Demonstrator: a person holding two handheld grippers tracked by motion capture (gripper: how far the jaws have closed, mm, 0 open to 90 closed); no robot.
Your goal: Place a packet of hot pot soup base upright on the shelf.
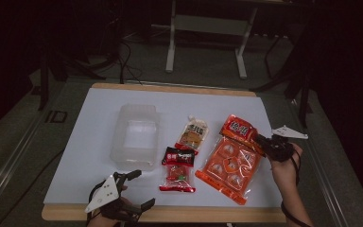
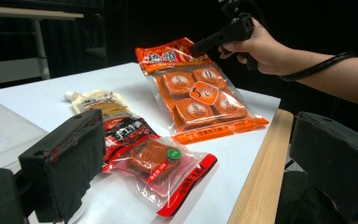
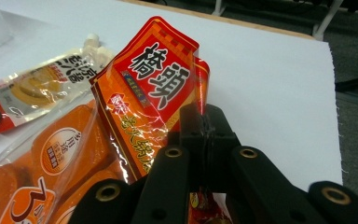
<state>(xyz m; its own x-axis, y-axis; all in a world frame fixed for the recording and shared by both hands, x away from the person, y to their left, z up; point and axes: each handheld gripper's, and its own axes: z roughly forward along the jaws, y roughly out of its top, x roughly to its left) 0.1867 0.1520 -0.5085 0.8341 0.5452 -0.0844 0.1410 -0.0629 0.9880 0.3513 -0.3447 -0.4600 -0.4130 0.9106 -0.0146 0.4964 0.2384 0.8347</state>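
Observation:
A large orange snack packet (image 1: pixel 230 160) lies at the right of the white sheet, and its red top end (image 3: pixel 156 74) is raised off the table. My right gripper (image 1: pixel 259 140) is shut on that top edge, the two black jaws (image 3: pixel 203 122) pressed together over the foil. The same grip shows far off in the left gripper view, on the orange packet (image 2: pixel 200 95). My left gripper (image 1: pixel 142 189) rests near the table's front edge, jaws wide apart (image 2: pixel 200 156) and nothing between them. Just ahead of it lies a small red and black packet (image 1: pixel 178 169) (image 2: pixel 156 161).
A clear plastic container (image 1: pixel 137 136) stands left of centre. A beige pouch (image 1: pixel 192 132) (image 3: pixel 42 86) lies between it and the orange packet. The wooden table edge (image 2: pixel 261 168) runs along the front. Stands and cables sit on the floor behind the table.

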